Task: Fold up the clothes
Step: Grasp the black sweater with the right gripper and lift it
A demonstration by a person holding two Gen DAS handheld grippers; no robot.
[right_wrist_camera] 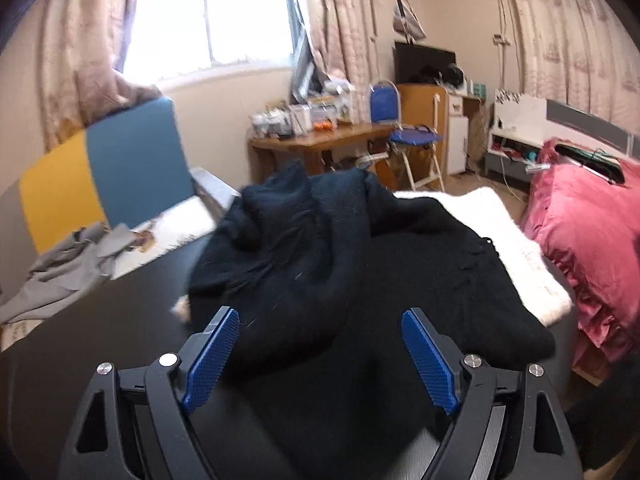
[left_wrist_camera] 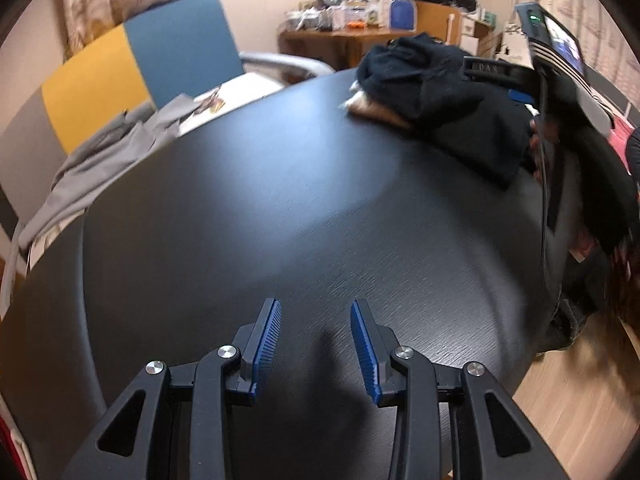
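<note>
Clothes for folding lie in two places: at the far left a thin, limp grey garment (left_wrist_camera: 100, 152) is draped in loose wrinkles over the seat of a chair (left_wrist_camera: 132, 64) upholstered in flat blocks of grey, yellow and blue, just beyond the edge of the worktop (left_wrist_camera: 280, 208). That worktop is round, matt black and marked with a fine brushed grain that catches a pale sheen from the window. Low over its bare near part, the left tongs (left_wrist_camera: 316, 308) stand apart with nothing between them, their ribbed blue pads (left_wrist_camera: 266, 336) set in angular black plastic links with bright metal pivots. Further right, on the far side of the worktop, a dark navy knitted garment (right_wrist_camera: 340, 248) sits crumpled in soft, thick folds, its surface fuzzy and flecked with lint. A strip of pale fluffy fabric (right_wrist_camera: 520, 256) shows under its right edge, and a scrap of the same pale stuff peeps out on the left. The right tongs (right_wrist_camera: 320, 320) are spread wide just above the near hem of the navy knit, with the cloth lying between the pads but not pinched. Beyond, to the right, a rumpled pink bedcover (right_wrist_camera: 588, 240) hangs in gathered frills.
</note>
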